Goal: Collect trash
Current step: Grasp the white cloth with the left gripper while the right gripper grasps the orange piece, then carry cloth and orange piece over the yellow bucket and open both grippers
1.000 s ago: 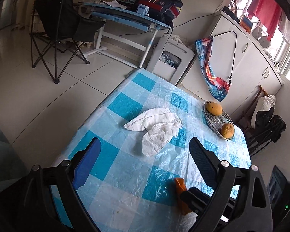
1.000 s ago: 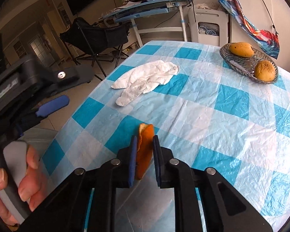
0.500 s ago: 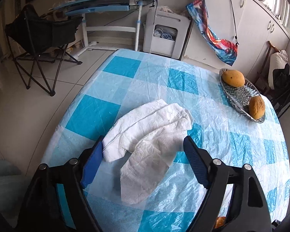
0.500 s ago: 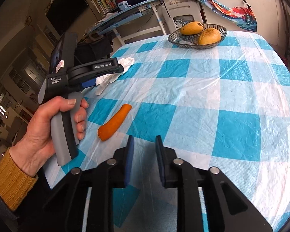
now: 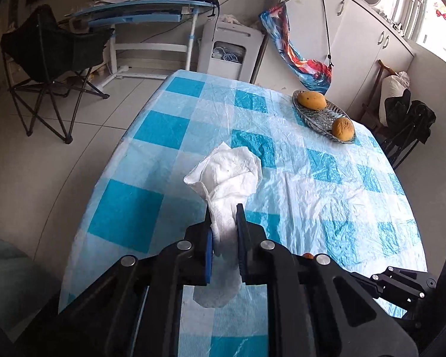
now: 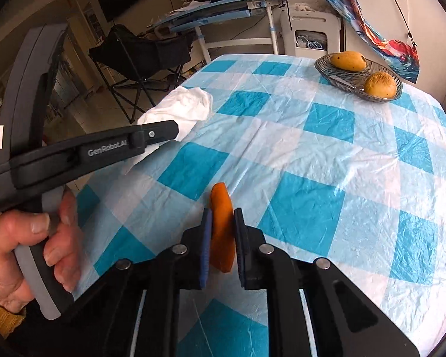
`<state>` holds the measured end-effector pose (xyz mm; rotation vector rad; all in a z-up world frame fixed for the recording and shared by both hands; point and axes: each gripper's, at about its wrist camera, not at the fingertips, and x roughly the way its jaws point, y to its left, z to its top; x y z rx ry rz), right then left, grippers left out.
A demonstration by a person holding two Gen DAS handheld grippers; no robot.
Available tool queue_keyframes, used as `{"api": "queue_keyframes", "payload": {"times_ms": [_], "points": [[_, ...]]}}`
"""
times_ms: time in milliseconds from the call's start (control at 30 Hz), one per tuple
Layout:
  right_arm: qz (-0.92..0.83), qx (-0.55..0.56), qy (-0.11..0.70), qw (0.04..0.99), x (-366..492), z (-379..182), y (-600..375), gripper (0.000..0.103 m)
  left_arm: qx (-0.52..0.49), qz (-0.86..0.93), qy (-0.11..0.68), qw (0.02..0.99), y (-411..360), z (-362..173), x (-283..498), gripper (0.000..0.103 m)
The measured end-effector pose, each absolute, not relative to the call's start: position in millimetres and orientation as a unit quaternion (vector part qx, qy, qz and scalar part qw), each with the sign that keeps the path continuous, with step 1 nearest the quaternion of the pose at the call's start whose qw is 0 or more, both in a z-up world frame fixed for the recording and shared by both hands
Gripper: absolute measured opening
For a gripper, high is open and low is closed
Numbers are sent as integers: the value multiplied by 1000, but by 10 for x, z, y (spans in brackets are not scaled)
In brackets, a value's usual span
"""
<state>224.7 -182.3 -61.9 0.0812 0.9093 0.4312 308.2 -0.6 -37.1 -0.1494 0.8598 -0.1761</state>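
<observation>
A crumpled white paper towel (image 5: 227, 178) is pinched between the blue pads of my left gripper (image 5: 223, 217), which is shut on it; the towel bunches upward ahead of the fingers and a tail hangs below them. In the right wrist view the same towel (image 6: 184, 108) shows beyond the left gripper's black body (image 6: 104, 148), held by a person's hand (image 6: 29, 247). My right gripper (image 6: 222, 223) is shut on an orange peel strip (image 6: 221, 226), which stands up between the pads over the blue-checked tablecloth (image 6: 312, 154).
A glass dish (image 5: 324, 119) with two orange-yellow fruits sits at the table's far right. Beyond the table stand a folding black chair (image 5: 50, 53), a blue desk (image 5: 145, 15), a white appliance (image 5: 232, 47) and white cabinets. The table edge drops to tiled floor on the left.
My left gripper moved in over the towel and shut on it, gathering it up. My right gripper let the peel fall on the cloth, then shut on it again.
</observation>
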Motion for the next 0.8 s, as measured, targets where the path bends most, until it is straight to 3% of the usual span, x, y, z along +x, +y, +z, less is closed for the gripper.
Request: {"api": "queue_keyframes", "payload": {"times_ms": [300,800], "points": [[203,136,422,873,1355,-532,-2317,14,-90,-92,409,903,110,-261,1961,13],[236,103,471,844,196,-835,-2055,14,-61,-129,445,884,-65,-454,745,14]]}}
